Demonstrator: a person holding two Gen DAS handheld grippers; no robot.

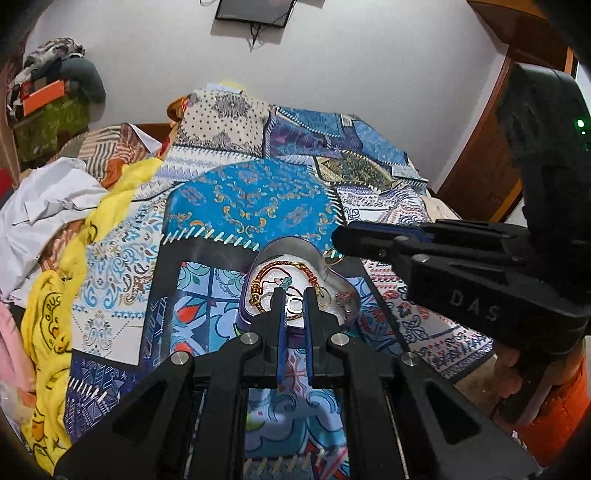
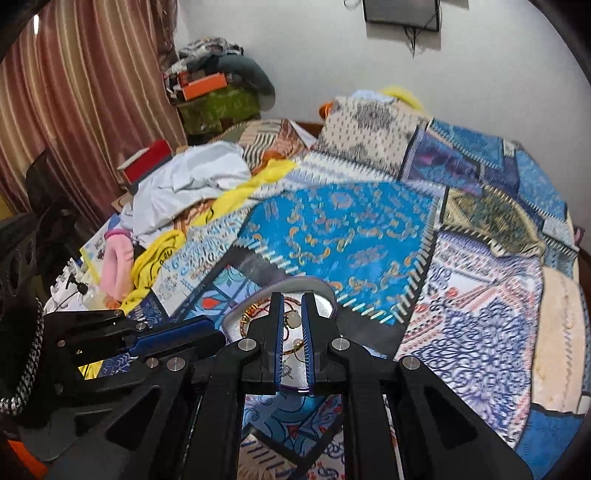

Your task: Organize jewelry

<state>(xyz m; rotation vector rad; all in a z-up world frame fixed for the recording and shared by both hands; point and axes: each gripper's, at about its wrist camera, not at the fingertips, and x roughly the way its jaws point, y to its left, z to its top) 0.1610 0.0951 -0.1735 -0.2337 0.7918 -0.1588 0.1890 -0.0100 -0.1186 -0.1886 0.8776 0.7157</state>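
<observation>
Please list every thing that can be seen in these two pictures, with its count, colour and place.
jewelry tin: one, silver inside, purple rim, on the bedspread, near both grippers
jewelry: several pieces, gold, red and pale, inside the tin
bedspread: one, mostly blue patchwork, covering the bed
yellow cloth: one, bed's left side
white cloth: one, crumpled, beside the yellow cloth
screen: one, dark, on the wall
curtain: one, pink striped, far left
left gripper: black, blue pads, shut
right gripper: black, blue pads, shut

Pretty clearly my bedroom at home: patchwork quilt (image 1: 266,199) over the bed, clothes (image 2: 184,184) dumped everywhere, striped curtains (image 2: 85,92), wall-mounted TV (image 2: 402,11).
</observation>
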